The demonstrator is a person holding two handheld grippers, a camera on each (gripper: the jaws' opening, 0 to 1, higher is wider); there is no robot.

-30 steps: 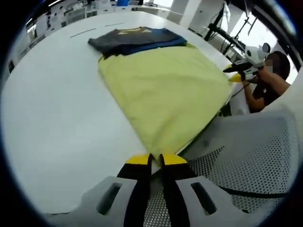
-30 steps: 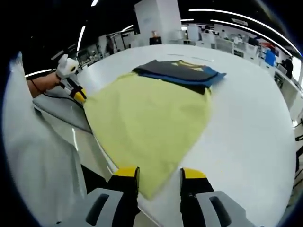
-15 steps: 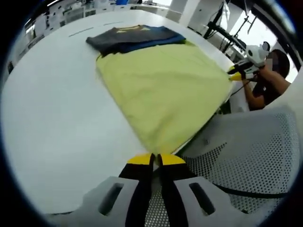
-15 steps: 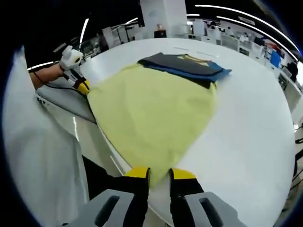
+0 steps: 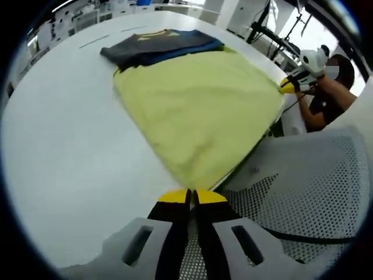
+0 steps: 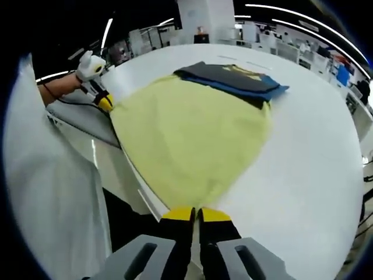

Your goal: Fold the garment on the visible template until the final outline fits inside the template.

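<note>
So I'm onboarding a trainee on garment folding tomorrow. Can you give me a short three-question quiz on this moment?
1. True or false: the left claw and the right claw are each shut on a near corner of the yellow garment.
2. What lies at the far end of the yellow garment?
A. a red towel
B. a dark folded garment
C. a cardboard box
3. Fill in: the garment lies spread on a ___ table.

Key: 1 true; 2 B; 3 white.
</note>
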